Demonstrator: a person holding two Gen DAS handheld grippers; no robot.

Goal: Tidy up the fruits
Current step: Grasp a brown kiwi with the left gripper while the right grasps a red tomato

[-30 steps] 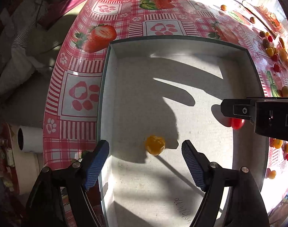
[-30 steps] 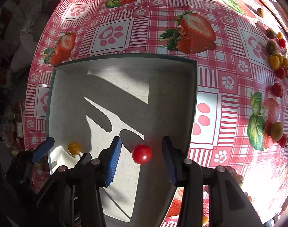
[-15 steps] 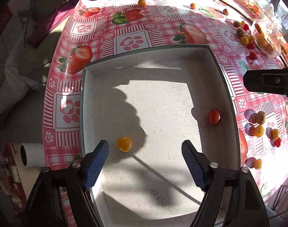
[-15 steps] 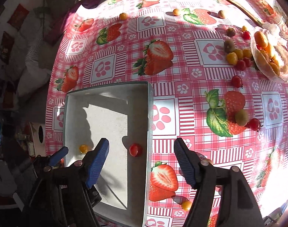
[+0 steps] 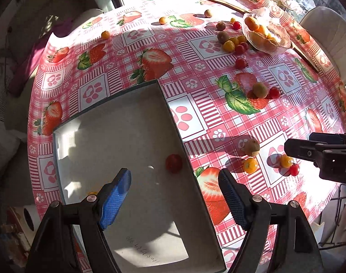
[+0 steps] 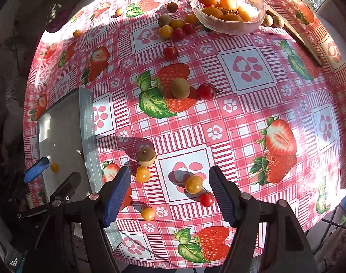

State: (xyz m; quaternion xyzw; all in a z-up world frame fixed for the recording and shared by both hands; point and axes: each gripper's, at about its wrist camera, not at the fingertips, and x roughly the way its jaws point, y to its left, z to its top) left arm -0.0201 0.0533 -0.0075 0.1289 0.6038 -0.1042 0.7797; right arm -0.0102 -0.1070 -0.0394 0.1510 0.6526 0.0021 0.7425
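Observation:
A grey tray (image 5: 136,118) lies on the strawberry tablecloth and holds a red tomato (image 5: 173,163) and a yellow tomato (image 6: 54,167). My left gripper (image 5: 175,201) is open and empty above the tray's near half. My right gripper (image 6: 170,195) is open and empty above the cloth, right of the tray (image 6: 88,122). A yellow tomato (image 6: 193,184) and a red tomato (image 6: 207,199) lie between its fingers. Another yellow tomato (image 6: 143,174) and a kiwi (image 6: 146,156) lie just left of it.
A glass bowl (image 6: 227,26) of orange fruit stands at the far side, with several tomatoes and kiwis (image 6: 173,28) beside it. A kiwi (image 6: 180,88) and a red tomato (image 6: 206,91) lie mid-table. A yellow tomato (image 6: 148,213) sits near the table's front edge.
Both grippers have risen and pulled back. The right gripper has moved right, off the tray, leaving the red tomato in it. The left gripper has left the yellow tomato behind.

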